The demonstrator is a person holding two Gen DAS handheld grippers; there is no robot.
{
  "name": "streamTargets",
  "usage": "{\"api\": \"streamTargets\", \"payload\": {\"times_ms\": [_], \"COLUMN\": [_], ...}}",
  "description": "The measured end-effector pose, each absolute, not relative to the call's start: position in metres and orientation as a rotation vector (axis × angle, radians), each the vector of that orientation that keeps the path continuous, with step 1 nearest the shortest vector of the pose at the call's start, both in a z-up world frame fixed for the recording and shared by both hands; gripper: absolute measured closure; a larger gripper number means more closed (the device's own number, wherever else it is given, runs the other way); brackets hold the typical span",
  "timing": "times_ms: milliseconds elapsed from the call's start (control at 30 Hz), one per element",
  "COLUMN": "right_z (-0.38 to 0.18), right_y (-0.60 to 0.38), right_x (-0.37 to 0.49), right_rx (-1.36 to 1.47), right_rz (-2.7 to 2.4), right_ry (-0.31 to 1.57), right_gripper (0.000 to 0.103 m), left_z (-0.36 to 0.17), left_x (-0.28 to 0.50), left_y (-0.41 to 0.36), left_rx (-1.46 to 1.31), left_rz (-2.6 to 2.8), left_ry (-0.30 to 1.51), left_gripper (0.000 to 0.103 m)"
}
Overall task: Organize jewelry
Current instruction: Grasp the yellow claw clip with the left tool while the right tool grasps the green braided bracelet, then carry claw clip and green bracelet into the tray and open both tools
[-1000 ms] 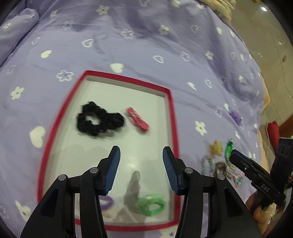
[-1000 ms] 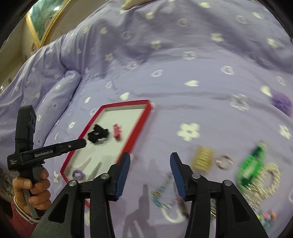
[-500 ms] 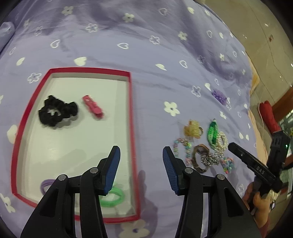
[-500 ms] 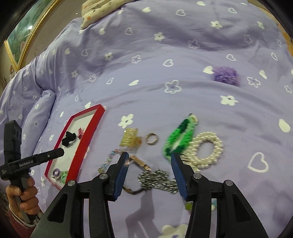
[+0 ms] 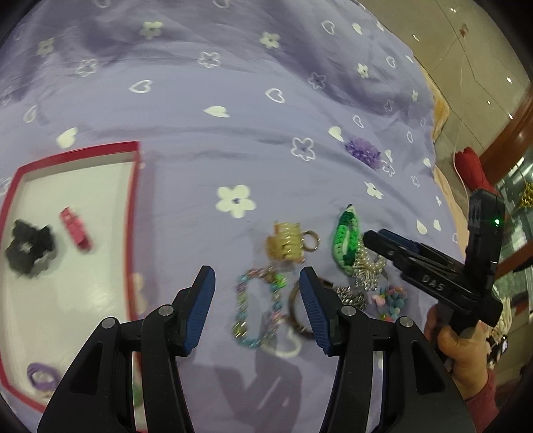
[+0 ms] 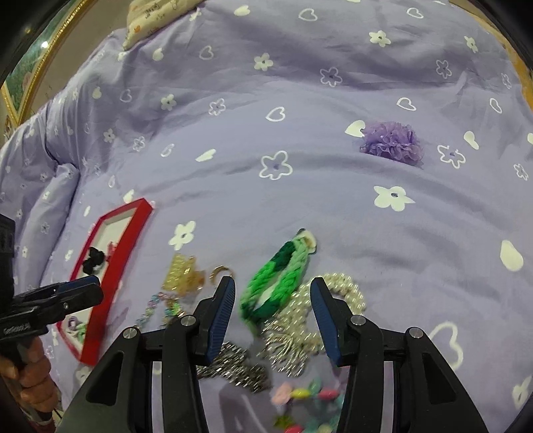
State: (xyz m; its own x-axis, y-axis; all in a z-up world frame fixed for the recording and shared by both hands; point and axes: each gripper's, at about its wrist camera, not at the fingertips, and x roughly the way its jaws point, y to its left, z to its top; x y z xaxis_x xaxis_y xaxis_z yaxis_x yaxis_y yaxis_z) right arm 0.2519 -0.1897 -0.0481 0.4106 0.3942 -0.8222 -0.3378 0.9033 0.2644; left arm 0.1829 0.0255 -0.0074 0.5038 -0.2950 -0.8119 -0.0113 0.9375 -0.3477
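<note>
A red-rimmed white tray (image 5: 131, 200) lies left on the purple bedspread, holding a black scrunchie (image 5: 28, 248), a pink clip (image 5: 76, 229) and a purple hair tie (image 5: 41, 379). A jewelry pile lies to its right: a multicolour bead bracelet (image 5: 258, 308), a gold claw clip (image 5: 284, 241), a green braided band (image 6: 276, 283), a pearl bracelet (image 6: 346, 289) and a silver chain (image 6: 233, 366). My left gripper (image 5: 256, 304) is open and empty above the bead bracelet. My right gripper (image 6: 271, 316) is open and empty over the green band and pearls.
A purple frilly scrunchie (image 6: 393, 141) lies apart at the far right of the bed. A pillow (image 6: 156, 16) sits at the bed's far end. The bed edge and floor (image 5: 473, 66) are to the right.
Both grippers moved from the tray toward the jewelry pile. The left swung right over the bead bracelet. The right came down closer over the green band. Both stayed open.
</note>
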Motion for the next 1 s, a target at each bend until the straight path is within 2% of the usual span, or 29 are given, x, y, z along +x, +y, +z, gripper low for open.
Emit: {"api": "streamTargets", "payload": {"times_ms": [100, 467, 500, 533, 600, 1000], "right_z": [-0.054, -0.075, -0.076, -0.076, -0.076, -0.054], "right_y": [-0.186, -0.177, -0.177, -0.178, -0.179, -0.182], "right_x": [0.261, 0.276, 0.276, 0.277, 0.277, 0.265], "right_rx": [0.037, -0.013, -0.010, -0.004, 0.001, 0.076], "right_rz": [0.460, 0.464, 0.464, 0.466, 0.464, 0.493], "right_ry": [1.065, 1.109, 1.109, 1.109, 1.104, 1.048], "right_gripper": [0.056, 0.088, 0.089, 0.090, 0.092, 0.093], "left_z": [-0.011, -0.044, -0.048, -0.050, -0.055, -0.032], "left_x": [0.195, 0.228, 0.230, 0.231, 0.233, 0.215], "left_y": [0.016, -0.016, -0.018, -0.018, -0.019, 0.000], "left_rx": [-0.312, -0.250, -0.247, -0.245, -0.244, -0.275], "left_rz": [-0.190, -0.210, -0.211, -0.211, -0.221, -0.225], "left_ry": [1.041, 1.108, 1.115, 1.118, 1.128, 1.054], "left_gripper": [0.051, 0.051, 0.052, 0.060, 0.078, 0.079]}}
